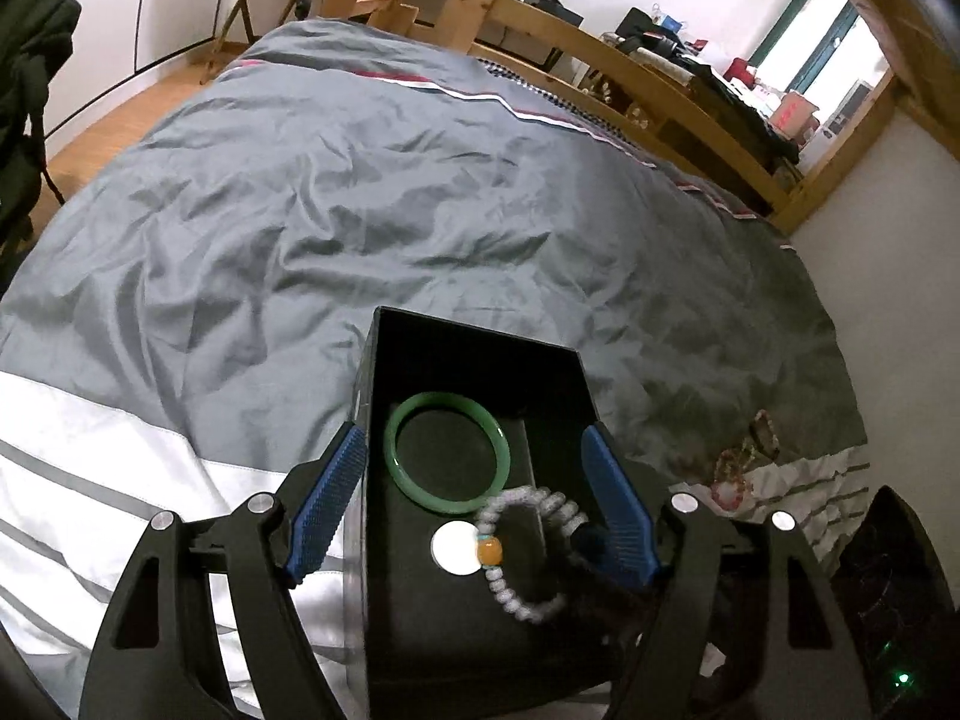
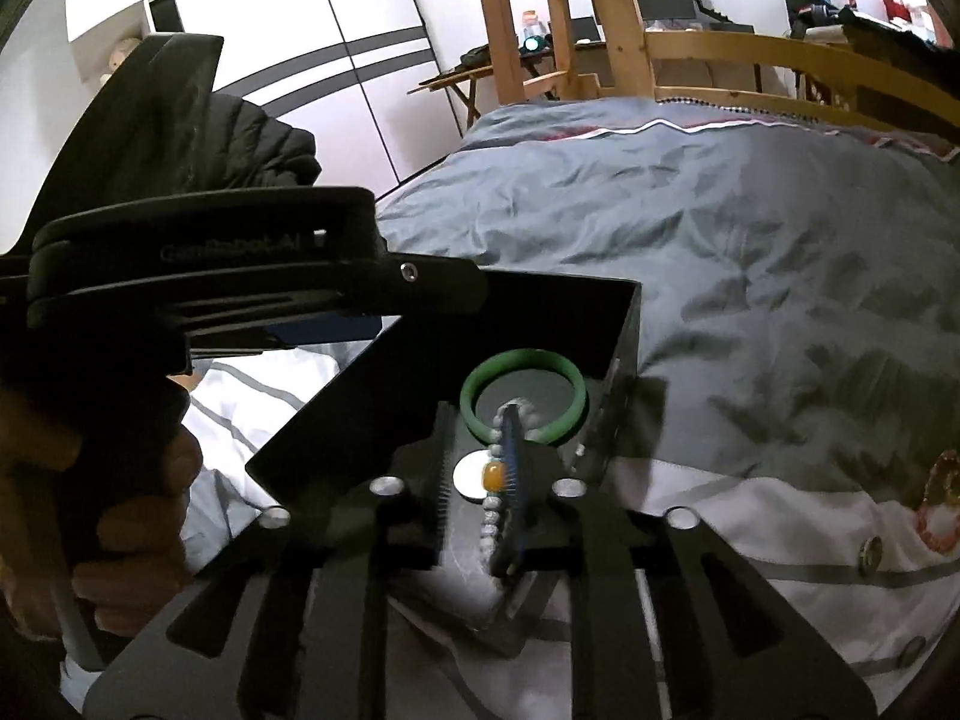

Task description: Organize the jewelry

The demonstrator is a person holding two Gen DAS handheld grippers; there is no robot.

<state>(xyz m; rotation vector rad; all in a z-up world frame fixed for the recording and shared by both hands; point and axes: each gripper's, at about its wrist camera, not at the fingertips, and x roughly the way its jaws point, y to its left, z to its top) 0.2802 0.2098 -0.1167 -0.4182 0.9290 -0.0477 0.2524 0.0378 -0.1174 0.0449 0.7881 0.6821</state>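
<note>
A black open box [image 1: 384,600] sits on the bed. Inside lie a green bangle [image 1: 447,452], a white disc [image 1: 455,547] and a grey bead bracelet [image 1: 531,552] with an amber bead. My left gripper [image 1: 474,498] is shut on the box, blue pads on its two side walls. In the right wrist view the box [image 2: 600,312] holds the bangle [image 2: 523,399] and disc [image 2: 469,476]. My right gripper [image 2: 480,480] is inside the box, jaws slightly apart, with the bead bracelet [image 2: 493,504] draped along its right finger.
The grey quilt [image 1: 360,210] covers the bed, with a white striped part [image 1: 90,480] near me. More reddish beaded jewelry [image 1: 744,462] lies on the bed to the right, also in the right wrist view [image 2: 939,504]. A wooden bed frame [image 1: 660,90] runs behind.
</note>
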